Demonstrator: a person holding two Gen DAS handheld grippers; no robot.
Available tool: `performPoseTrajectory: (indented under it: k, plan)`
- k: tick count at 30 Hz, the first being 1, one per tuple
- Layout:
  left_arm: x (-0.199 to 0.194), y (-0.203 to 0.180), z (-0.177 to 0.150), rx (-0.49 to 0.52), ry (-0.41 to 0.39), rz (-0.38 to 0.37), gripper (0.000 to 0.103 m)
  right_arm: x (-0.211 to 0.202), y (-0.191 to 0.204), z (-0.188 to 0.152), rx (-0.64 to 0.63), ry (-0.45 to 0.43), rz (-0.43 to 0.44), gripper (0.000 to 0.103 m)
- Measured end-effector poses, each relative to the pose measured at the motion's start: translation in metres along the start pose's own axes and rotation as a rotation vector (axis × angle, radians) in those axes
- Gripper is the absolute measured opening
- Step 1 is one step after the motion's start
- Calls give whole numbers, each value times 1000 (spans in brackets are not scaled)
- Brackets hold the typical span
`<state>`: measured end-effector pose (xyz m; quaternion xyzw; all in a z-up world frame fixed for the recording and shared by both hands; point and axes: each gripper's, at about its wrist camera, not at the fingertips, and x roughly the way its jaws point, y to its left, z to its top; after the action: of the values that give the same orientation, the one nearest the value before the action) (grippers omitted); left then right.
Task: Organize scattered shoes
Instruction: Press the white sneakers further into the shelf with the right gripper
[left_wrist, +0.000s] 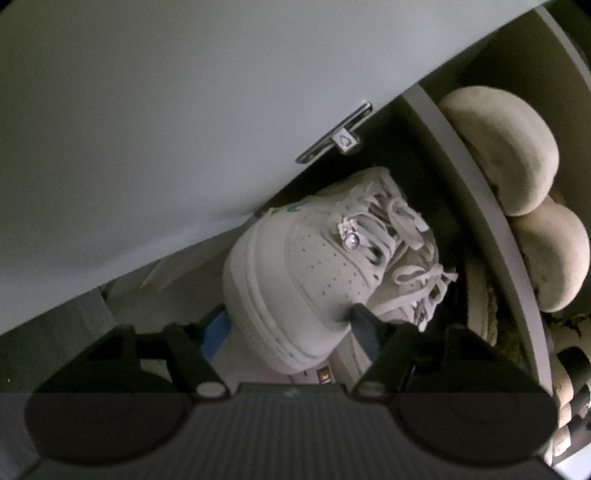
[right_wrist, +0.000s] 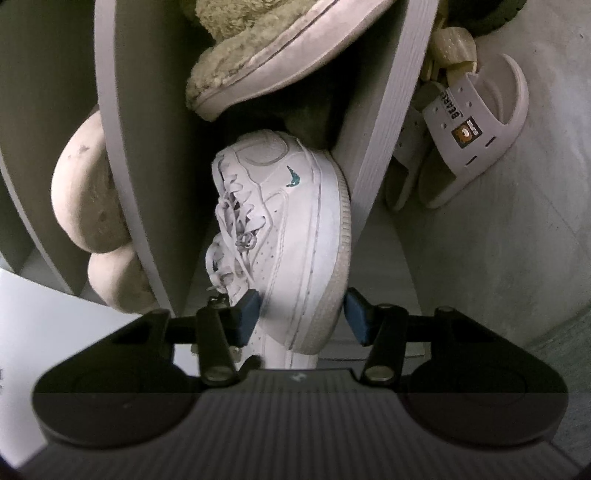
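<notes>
White sneaker (right_wrist: 291, 236) sits in a shoe cabinet compartment, toe toward the camera in the right wrist view, small teal logo on its side. Right gripper (right_wrist: 301, 314) straddles the toe end: left blue pad (right_wrist: 248, 314) touches the upper, right blue pad (right_wrist: 357, 314) sits just off the sole edge with a thin gap, so the jaws are around the shoe but not clamped. Left wrist view shows a white sneaker too, teal mark and perforated toe box (left_wrist: 295, 280), a second laced white shoe (left_wrist: 417, 284) tucked just beside it. Left gripper (left_wrist: 291, 325) brackets the toe: right pad (left_wrist: 364, 321) touches the toe side, left blue pad (left_wrist: 216, 332) lies close against the sole rim; can't tell whether that one presses, so no confirmed clamp here either. Outward from there: grey cabinet door (left_wrist: 166, 129) with a metal hinge (left_wrist: 336, 136) overhead in the left view. Vertical divider panel (right_wrist: 122, 155) separates the sneaker bay from a neighbouring bay with a pair of rounded beige slippers (right_wrist: 88, 199). Fuzzy beige slipper (right_wrist: 266, 66) with white sole rests above the sneaker in the same bay. Past the other divider (right_wrist: 391, 122), white slides (right_wrist: 469, 122) with a bear badge lie on the grey floor (right_wrist: 498, 258).
</notes>
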<state>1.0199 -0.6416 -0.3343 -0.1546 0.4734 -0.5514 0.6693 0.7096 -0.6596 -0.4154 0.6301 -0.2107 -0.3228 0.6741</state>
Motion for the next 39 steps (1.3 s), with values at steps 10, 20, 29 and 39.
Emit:
performPoseTrajectory:
  k: [10, 20, 29, 39]
  plan:
    - [15, -11, 7, 28, 7, 28, 73, 18, 6, 9, -20, -10, -13, 54]
    - [16, -7, 3, 64, 19, 20, 75, 16, 4, 3, -22, -5, 9, 54]
    - [-22, -12, -32, 251, 61, 76, 89, -2, 14, 7, -134, 28, -19, 55]
    - [-144, -106, -36, 592, 240, 58, 89, -91, 100, -8, -185, -44, -219, 55]
